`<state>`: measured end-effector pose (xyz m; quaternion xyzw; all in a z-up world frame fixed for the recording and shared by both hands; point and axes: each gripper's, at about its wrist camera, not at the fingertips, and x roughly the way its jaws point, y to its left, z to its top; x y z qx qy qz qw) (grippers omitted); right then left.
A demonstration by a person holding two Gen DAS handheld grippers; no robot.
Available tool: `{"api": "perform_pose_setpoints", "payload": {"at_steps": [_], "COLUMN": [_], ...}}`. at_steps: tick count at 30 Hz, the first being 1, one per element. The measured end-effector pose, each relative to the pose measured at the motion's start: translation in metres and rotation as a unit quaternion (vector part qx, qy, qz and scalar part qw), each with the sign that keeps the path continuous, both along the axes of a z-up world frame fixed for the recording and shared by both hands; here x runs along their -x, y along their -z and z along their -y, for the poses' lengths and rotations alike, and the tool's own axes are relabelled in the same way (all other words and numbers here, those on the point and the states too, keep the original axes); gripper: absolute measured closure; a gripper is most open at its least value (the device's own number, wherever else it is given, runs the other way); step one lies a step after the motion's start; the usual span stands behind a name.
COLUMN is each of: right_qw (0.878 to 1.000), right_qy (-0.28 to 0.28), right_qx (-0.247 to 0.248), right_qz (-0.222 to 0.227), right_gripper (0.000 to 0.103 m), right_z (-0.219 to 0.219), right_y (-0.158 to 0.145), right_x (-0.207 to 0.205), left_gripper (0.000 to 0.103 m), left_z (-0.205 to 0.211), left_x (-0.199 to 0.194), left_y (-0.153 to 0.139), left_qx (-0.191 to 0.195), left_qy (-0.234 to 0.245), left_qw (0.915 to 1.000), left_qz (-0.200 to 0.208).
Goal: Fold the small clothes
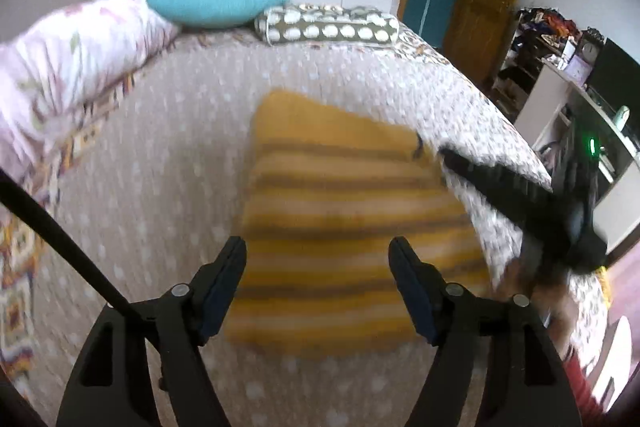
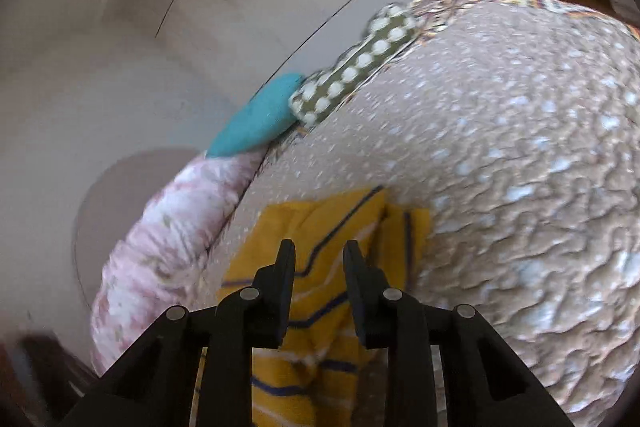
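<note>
Bedroom light falls on a bed (image 1: 168,155) with a beige dotted cover, which fills most of both views. At its far edge lie a turquoise cushion (image 1: 216,3), a green cushion with white spots (image 1: 328,25) and a pink floral duvet (image 1: 68,67) in the upper left.

In the centre of the left wrist view the yellow striped garment (image 1: 340,227) lies flat on the cover, already folded to a compact shape, I think. The left gripper (image 1: 318,255) hangs over its near part with jaws standing wide and nothing between them. The right gripper (image 2: 319,255) comes to the garment's right edge; its jaws are narrow, with cloth seen behind the gap, but I cannot tell if the pads press on it.

The cloth looks like soft, light knit or terry. It should bend easily, drape when lifted, and not slip much on the textured cover. It is best to pinch an edge or corner, both layers together, so the fold does not open.

No container is visible, except a cluttered shelf (image 1: 536,39) at upper right, too blurred to read.
</note>
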<state>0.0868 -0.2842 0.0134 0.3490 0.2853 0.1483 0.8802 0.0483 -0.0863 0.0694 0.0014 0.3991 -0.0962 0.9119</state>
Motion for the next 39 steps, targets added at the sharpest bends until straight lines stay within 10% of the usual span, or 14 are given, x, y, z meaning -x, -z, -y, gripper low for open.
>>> {"api": "perform_pose_setpoints", "payload": {"at_steps": [9, 12, 16, 22, 39], "right_qw": [0.999, 0.998, 0.998, 0.998, 0.995], "right_qy": [-0.045, -0.049, -0.050, -0.052, -0.049], "right_qx": [0.004, -0.026, -0.027, -0.027, -0.075], "right_qz": [-0.030, -0.033, -0.033, -0.031, -0.034], "right_gripper": [0.074, 0.074, 0.074, 0.074, 0.074], "right_z": [-0.017, -0.009, -0.008, -0.008, 0.003], "right_y": [0.022, 0.028, 0.030, 0.030, 0.042], "right_x": [-0.015, -0.018, -0.018, -0.020, -0.014], "left_gripper": [0.024, 0.024, 0.021, 0.001, 0.006], "left_z": [-0.013, -0.022, -0.024, -0.055, -0.148], "left_x": [-0.123, -0.126, -0.143, -0.198, -0.181], "left_y": [0.071, 0.056, 0.036, 0.082, 0.039], "left_qx": [0.035, 0.074, 0.028, 0.097, 0.002], "left_qy": [-0.064, -0.054, -0.072, -0.094, -0.200], "left_qw": [0.9900, 0.9895, 0.9947, 0.9733, 0.9771], "left_qz": [-0.121, -0.111, -0.068, -0.186, -0.072]}}
